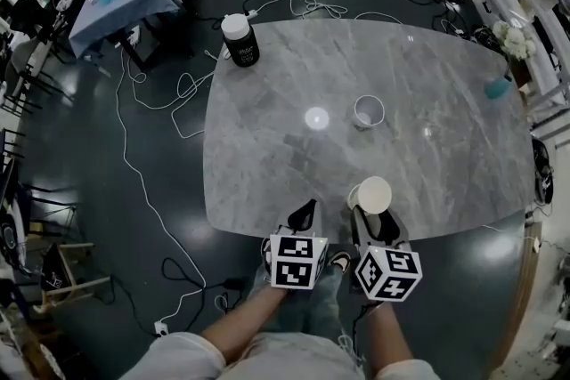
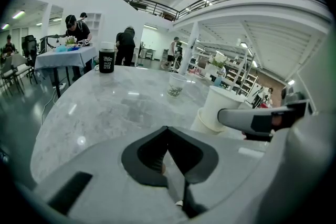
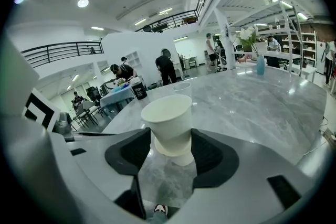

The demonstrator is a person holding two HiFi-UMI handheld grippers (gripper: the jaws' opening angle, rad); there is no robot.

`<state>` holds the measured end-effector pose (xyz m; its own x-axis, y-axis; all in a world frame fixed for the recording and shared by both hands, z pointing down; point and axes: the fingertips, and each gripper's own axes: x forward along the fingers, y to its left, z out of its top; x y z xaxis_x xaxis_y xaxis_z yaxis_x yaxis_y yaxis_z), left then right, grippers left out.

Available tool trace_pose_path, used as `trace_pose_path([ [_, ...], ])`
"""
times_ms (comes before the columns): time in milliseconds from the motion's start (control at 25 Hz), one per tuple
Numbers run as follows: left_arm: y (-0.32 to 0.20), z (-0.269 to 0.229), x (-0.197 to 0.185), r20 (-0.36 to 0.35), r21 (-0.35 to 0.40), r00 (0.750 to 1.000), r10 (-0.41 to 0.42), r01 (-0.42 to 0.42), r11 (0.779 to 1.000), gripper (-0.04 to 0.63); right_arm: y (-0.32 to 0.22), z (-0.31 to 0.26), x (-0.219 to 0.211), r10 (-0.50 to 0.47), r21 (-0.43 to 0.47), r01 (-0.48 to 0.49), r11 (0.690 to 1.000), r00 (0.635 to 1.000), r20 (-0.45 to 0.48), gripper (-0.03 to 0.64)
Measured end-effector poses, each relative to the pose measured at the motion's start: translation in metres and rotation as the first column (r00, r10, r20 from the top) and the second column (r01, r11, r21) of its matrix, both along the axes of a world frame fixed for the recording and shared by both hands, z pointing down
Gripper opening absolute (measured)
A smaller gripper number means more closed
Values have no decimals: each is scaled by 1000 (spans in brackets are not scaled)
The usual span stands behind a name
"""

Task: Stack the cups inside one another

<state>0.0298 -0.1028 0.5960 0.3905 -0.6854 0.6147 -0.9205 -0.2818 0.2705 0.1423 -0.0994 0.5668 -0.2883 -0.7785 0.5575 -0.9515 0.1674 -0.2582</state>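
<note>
Right gripper view | right gripper pinching nested white cups | left gripper pressed together, empty | advice: keep stack upright, seat squarely in far cup

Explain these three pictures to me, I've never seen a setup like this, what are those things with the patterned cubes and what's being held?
No robot here: a person holds two hand grippers, each with a marker cube. The head view comes from a camera on the person's head, looking down; the other two cameras ride on the grippers. On the grey marble table stand a printed cup and a dark jar. The right gripper clamps two nested white cups; the left gripper is shut, empty.
</note>
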Motion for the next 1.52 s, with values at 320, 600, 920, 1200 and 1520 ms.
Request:
trace_pose_path([
  [320, -5, -2, 2, -1, 2, 1000, 1, -1, 1000, -6, 1, -3, 1, 0, -6, 0, 1000, 1000, 13, 239],
  [600, -8, -6, 2, -2, 10, 1000, 0, 0, 1000, -6, -1, -8, 5, 16, 2, -16, 1000, 1000, 15, 239],
  [920, -10, -20, 2, 0, 40, 1000, -2, 2, 999, -6, -3, -24, 12, 38, 38, -39, 999, 999, 12, 236],
  [1200, -11, -37, 1, -20, 52, 1000, -16, 17, 999, -6, -7, -51, 25, 73, 105, -76, 992, 997, 32, 221],
  [1520, -15, -64, 7, -30, 108, 999, -20, 24, 994, -6, -12, -80, 41, 108, 174, -109, 979, 994, 16, 113],
])
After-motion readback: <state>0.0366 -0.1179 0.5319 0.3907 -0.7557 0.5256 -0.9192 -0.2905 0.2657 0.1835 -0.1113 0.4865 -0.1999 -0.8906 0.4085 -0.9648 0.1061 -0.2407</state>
